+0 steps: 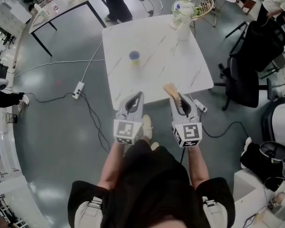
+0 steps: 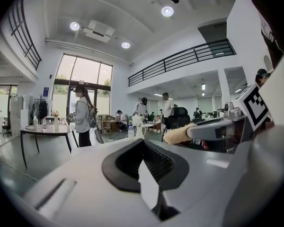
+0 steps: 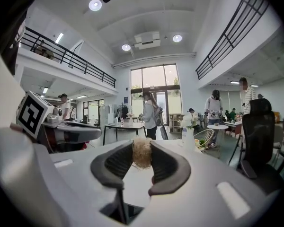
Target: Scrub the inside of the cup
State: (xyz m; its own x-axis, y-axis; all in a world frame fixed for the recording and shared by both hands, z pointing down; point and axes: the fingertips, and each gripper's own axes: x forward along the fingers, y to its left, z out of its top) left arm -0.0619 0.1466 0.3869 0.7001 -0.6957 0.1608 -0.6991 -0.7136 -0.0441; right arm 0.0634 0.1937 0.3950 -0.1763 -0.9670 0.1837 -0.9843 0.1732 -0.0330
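A small cup (image 1: 134, 56) with a blue rim and yellowish body stands upright near the middle of the white marble table (image 1: 180, 65). Both grippers hover at the table's near edge, well short of the cup. My left gripper (image 1: 139, 96) is shut with nothing between its fingers; in its own view the left gripper (image 2: 143, 144) shows its pads meeting. My right gripper (image 1: 179, 98) is shut on a tan fluffy brush (image 1: 171, 90) that sticks out forward over the table. In the right gripper view the brush (image 3: 142, 153) sits pinched between the dark pads (image 3: 164, 164). The left gripper view also catches the brush (image 2: 178, 135).
A white vase with flowers (image 1: 182, 26) stands at the table's far right corner, with a wicker chair (image 1: 197, 4) behind it. Black office chairs (image 1: 249, 75) stand to the right. A power strip (image 1: 78, 89) and cables lie on the floor at left. A person (image 1: 115, 1) stands beyond the table.
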